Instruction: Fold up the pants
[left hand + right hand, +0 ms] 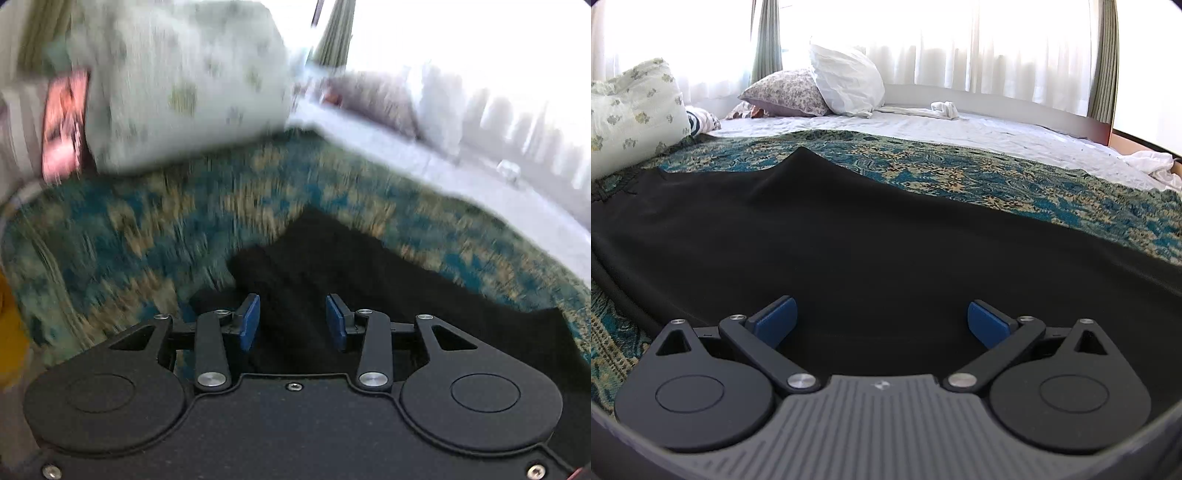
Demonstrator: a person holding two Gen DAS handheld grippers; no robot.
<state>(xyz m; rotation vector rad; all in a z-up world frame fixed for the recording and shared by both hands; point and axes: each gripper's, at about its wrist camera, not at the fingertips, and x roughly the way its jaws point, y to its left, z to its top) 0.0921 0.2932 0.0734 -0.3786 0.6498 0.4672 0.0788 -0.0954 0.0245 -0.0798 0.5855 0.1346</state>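
1. On the patterned bedspread the black pants lie spread out, mostly flat, with one raised ridge near their far edge.
2. Over the cloth, the right gripper hangs with its jaws wide apart, holding nothing.
3. Near a bunched corner of the pants, the left gripper has its jaws partly apart and empty; that view is blurred.
4. Risk: a pinch could catch only the top layer, so the fold drags unevenly.
5. Risk: the pillow sits near the pants and could snag a swinging leg.
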